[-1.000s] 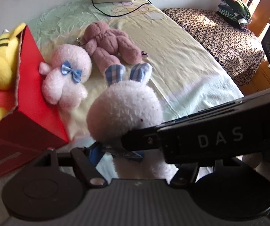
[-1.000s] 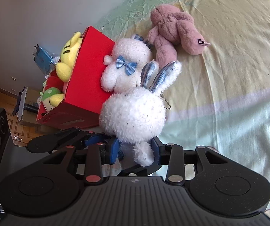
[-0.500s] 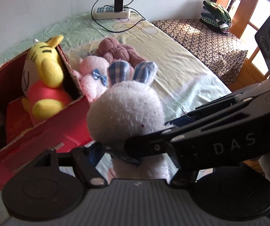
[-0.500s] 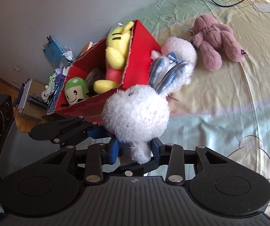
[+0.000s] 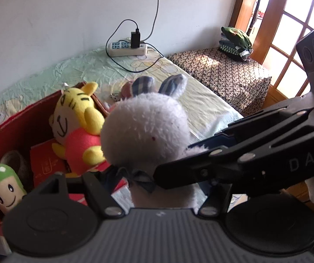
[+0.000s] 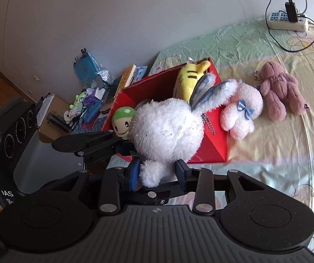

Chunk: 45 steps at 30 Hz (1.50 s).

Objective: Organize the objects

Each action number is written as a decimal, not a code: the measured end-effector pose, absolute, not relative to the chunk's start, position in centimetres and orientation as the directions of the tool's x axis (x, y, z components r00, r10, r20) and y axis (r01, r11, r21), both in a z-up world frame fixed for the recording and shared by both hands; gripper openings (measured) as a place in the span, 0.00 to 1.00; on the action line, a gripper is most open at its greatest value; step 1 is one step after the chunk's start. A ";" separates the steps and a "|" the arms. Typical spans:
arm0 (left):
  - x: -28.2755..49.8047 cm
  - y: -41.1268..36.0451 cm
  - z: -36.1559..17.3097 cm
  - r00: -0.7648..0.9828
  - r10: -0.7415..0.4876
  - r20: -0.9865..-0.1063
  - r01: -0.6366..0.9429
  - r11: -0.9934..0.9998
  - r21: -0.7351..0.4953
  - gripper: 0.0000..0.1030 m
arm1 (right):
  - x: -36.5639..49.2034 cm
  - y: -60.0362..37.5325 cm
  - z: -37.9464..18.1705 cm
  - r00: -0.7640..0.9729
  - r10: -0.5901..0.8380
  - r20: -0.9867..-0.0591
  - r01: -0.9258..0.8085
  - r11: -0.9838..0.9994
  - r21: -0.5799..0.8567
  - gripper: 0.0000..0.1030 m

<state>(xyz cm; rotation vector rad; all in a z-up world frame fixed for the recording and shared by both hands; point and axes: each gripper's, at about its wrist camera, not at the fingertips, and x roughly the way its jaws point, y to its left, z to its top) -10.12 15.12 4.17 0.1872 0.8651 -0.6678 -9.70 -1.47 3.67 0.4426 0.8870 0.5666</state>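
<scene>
Both grippers hold a white plush rabbit (image 5: 146,131) with blue plaid ears, raised above the bed beside a red box (image 5: 10,131). My left gripper (image 5: 135,179) is shut on its neck. My right gripper (image 6: 157,171) is shut on its lower body (image 6: 165,129) and also shows in the left wrist view (image 5: 233,153). The box (image 6: 211,144) holds a yellow tiger plush (image 5: 75,122) and a green-capped plush (image 5: 2,188). A pink plush with a blue bow (image 6: 242,109) and a mauve bear (image 6: 281,92) lie on the bed.
The bed sheet (image 6: 277,164) stretches right and forward. A power strip (image 5: 127,49) with cables lies at the wall. A patterned bench (image 5: 222,72) carries folded clothes. A cluttered side table (image 6: 86,107) and a black speaker (image 6: 10,135) stand left of the bed.
Both grippers have lifted the rabbit off the bed and carried it up and left toward the red box. The box interior has come into view.
</scene>
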 end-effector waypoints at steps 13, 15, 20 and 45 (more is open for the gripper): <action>-7.1 21.7 6.6 0.547 -0.464 -0.696 0.514 0.843 -0.158 0.67 | -5.6 3.1 5.2 0.526 0.671 -0.523 -0.366 0.733 0.573 0.38; -6.2 22.5 6.6 0.562 -0.436 -0.703 0.489 0.861 -0.143 0.67 | -4.7 4.2 5.1 0.521 0.673 -0.525 -0.384 0.734 0.561 0.37; -4.2 24.1 6.3 0.583 -0.389 -0.713 0.439 0.890 -0.125 0.67 | -2.3 6.2 4.8 0.508 0.687 -0.519 -0.411 0.723 0.555 0.37; 3.9 25.1 -4.4 0.414 -0.354 -0.839 0.377 0.905 -0.197 0.67 | 4.2 9.2 -3.1 0.449 0.553 -0.702 -0.264 0.832 0.487 0.33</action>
